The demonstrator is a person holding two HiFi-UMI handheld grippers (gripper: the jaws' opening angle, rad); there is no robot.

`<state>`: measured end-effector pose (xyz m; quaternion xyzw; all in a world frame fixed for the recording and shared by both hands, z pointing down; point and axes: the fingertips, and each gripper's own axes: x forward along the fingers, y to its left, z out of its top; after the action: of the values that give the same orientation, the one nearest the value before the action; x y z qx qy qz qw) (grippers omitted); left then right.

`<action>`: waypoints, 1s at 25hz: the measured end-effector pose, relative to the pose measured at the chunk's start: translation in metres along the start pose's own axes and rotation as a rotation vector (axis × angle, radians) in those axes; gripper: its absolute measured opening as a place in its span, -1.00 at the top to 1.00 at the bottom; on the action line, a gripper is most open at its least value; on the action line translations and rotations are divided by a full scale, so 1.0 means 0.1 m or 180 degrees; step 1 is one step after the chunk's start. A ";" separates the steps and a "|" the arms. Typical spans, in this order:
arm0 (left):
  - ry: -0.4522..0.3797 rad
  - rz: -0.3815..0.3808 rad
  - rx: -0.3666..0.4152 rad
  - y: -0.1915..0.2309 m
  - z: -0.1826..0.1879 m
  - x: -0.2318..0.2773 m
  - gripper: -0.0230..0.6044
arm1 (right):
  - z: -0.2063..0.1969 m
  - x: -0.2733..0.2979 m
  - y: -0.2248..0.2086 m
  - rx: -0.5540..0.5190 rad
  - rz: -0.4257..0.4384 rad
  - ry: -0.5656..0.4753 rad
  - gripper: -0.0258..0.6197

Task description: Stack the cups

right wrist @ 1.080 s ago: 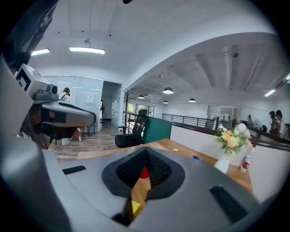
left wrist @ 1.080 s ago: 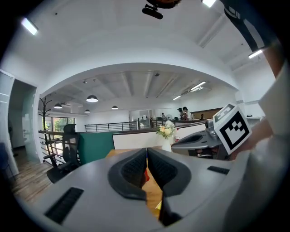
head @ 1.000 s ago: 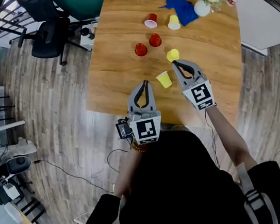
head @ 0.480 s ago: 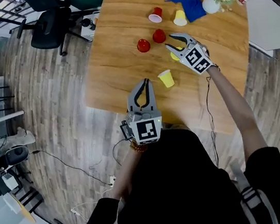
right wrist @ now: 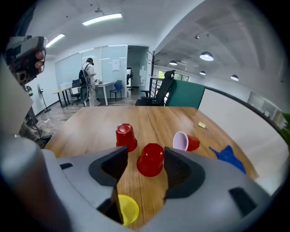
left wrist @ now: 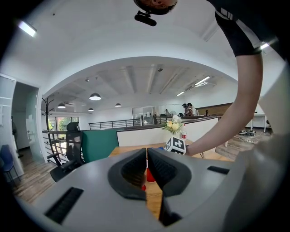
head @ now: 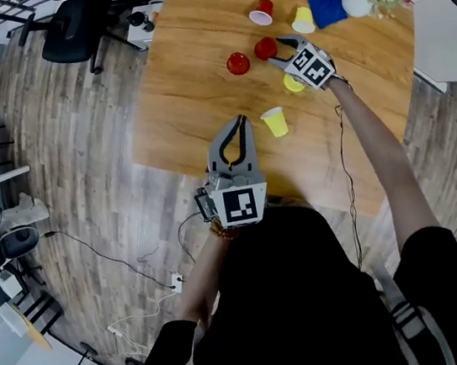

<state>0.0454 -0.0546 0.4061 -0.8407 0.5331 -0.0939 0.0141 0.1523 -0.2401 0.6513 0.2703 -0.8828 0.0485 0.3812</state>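
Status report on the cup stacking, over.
Left tongs shut, empty. Right tongs just been opening, upside-down red cup between them, not gripped. Yellow cup on its side under the right tongs, not blocking.

The head view looks steeply down on the worktop (head: pixel 196 80). The left gripper view faces level across it; the right one tilts close over a shared red cup (right wrist: pixel 150 159).
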 end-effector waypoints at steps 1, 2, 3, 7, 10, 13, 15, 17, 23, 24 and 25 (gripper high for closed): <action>0.0001 -0.0004 0.0026 0.01 0.01 0.01 0.85 | -0.04 0.06 -0.05 0.0042 -0.0010 0.0038 0.09; 0.0000 0.0004 0.0024 0.03 0.02 0.02 0.85 | -0.07 0.12 -0.08 0.0079 -0.0018 0.0072 0.09; -0.0004 0.0021 -0.0005 0.06 0.03 0.02 0.85 | -0.10 0.17 -0.11 0.0110 -0.0021 0.0107 0.09; -0.0025 0.0072 -0.0136 0.12 0.04 0.00 0.85 | -0.15 0.33 -0.15 0.0189 0.0024 0.0223 0.09; 0.0006 0.0095 -0.0124 0.16 0.01 0.00 0.85 | -0.16 0.40 -0.11 0.0231 0.0060 0.0278 0.09; 0.0038 0.0101 -0.0123 0.19 0.00 0.00 0.85 | -0.17 0.42 -0.11 0.0180 -0.0024 0.0323 0.22; 0.0029 0.0112 -0.0146 0.19 0.01 0.00 0.85 | -0.14 0.41 -0.10 0.0158 -0.0033 0.0321 0.24; 0.0036 0.0094 -0.0121 0.19 0.01 0.01 0.85 | -0.08 0.35 -0.05 0.0118 -0.0016 0.0310 0.25; -0.0040 0.0051 -0.0101 0.16 0.08 0.01 0.85 | 0.06 0.18 0.21 0.0000 0.0099 0.0188 0.25; -0.0066 0.0046 -0.0091 0.16 0.09 0.01 0.85 | 0.05 0.16 0.26 -0.0027 0.0116 0.0197 0.25; -0.0077 0.0044 -0.0084 0.16 0.10 0.00 0.85 | 0.04 0.16 0.31 -0.0043 0.0140 0.0202 0.25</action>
<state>0.0326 -0.0628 0.3945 -0.8382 0.5399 -0.0766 0.0100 0.1248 -0.2218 0.6632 0.2465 -0.8763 0.0594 0.4097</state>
